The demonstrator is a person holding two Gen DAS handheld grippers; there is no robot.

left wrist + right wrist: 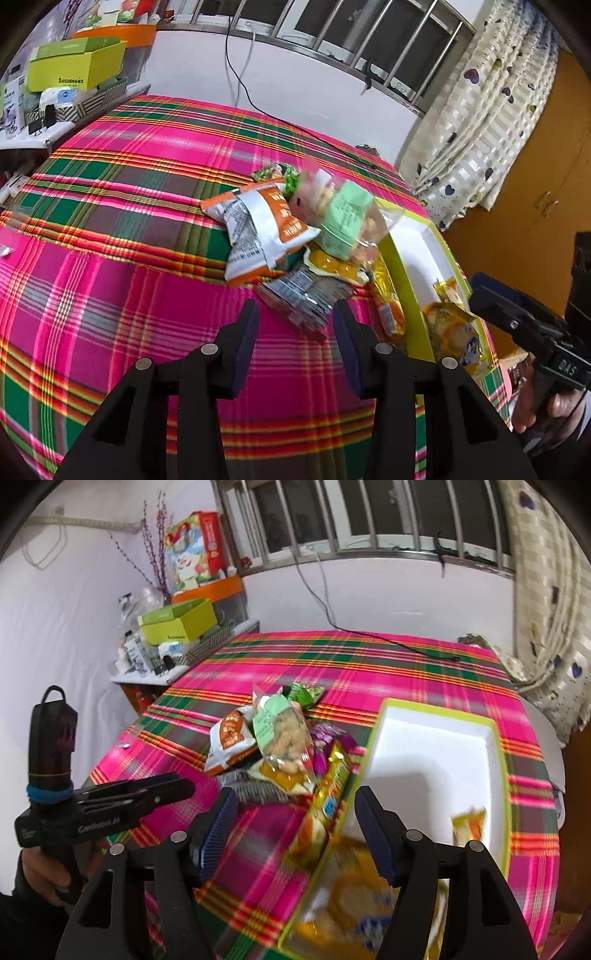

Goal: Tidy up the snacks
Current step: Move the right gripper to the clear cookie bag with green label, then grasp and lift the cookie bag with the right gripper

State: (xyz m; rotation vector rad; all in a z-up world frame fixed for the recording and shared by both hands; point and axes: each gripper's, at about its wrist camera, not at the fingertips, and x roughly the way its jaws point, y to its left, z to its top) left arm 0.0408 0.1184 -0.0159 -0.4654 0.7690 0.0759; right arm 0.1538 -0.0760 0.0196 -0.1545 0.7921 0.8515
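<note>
Centrally, a pile of snack packets (280,236) lies on a pink-and-green plaid cloth (122,206) beside a lime-rimmed white box (436,753) under a barred window (351,517). Left gripper (295,314) stands released, empty, just short of the pile; right gripper (295,805) gapes wide over the box's near end, a yellow packet (362,901) below.

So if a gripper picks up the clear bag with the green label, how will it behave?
The clear bag is probably floppy, since its thin film looks crinkled. It seems light, sitting atop the snack pile without flattening it. The round snacks showing inside may crush under a hard squeeze.
</note>
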